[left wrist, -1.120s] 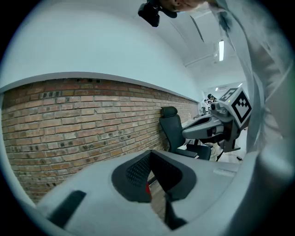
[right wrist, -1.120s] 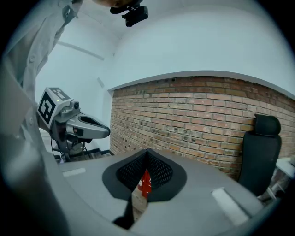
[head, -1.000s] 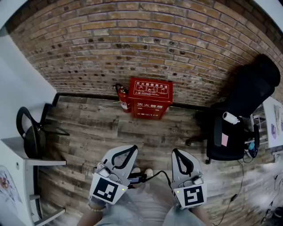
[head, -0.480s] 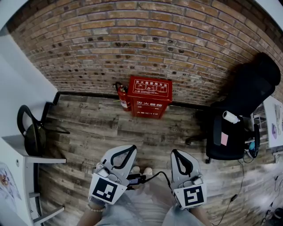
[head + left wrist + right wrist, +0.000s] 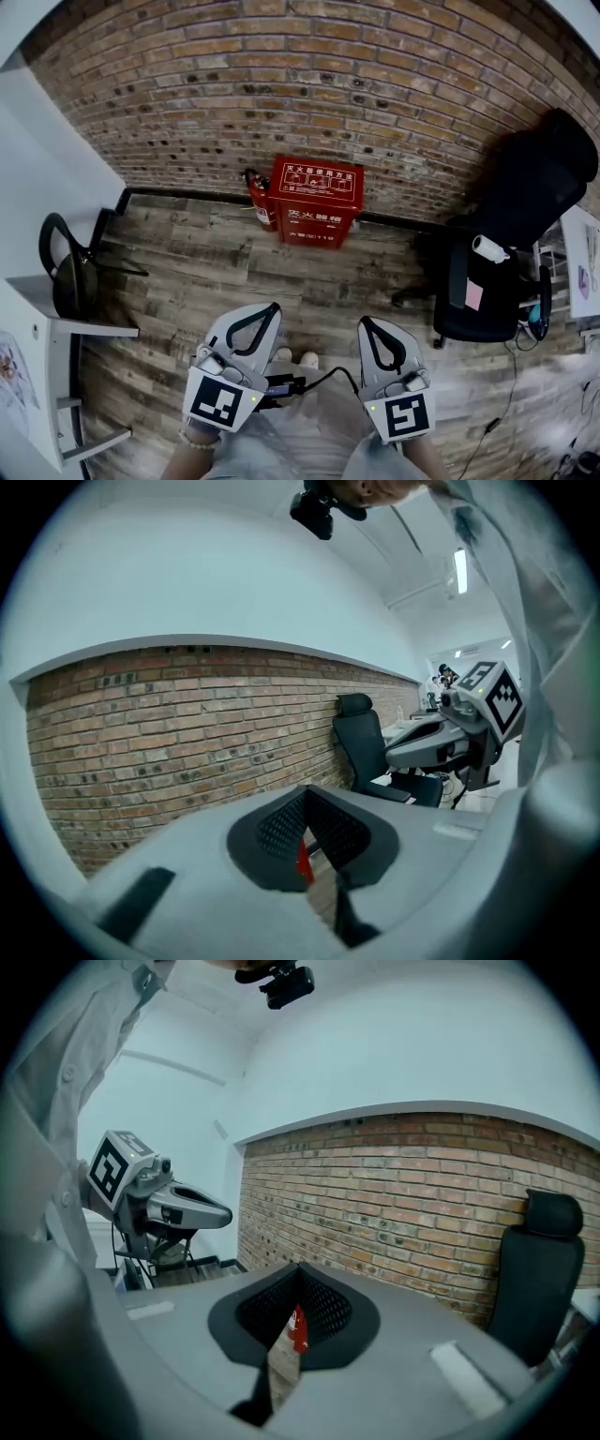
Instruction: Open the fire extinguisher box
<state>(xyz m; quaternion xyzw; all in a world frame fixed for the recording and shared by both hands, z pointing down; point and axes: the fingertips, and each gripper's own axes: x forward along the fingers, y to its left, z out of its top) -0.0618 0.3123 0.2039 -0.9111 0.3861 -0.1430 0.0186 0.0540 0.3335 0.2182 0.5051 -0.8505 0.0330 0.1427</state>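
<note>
The red fire extinguisher box (image 5: 317, 202) stands on the wood floor against the brick wall, lid down, with white print on its top and front. A red extinguisher (image 5: 260, 202) stands at its left side. My left gripper (image 5: 272, 307) and right gripper (image 5: 364, 322) are held side by side low in the head view, well short of the box, both pointing at it. Both are shut with nothing held. In the left gripper view a sliver of the box (image 5: 303, 862) shows below the closed jaws of the left gripper (image 5: 306, 794). The right gripper view shows the same (image 5: 297, 1330) beneath the right gripper (image 5: 300, 1267).
A black office chair (image 5: 511, 244) stands right of the box beside a desk edge. At the left are a black chair (image 5: 66, 272) and a white shelf unit (image 5: 56, 323). Wood floor (image 5: 281, 272) lies between me and the box. Cables trail at lower right.
Both grippers have slid a little lower in the head view and the box sits slightly lower and nearer. The jaws stayed shut.
</note>
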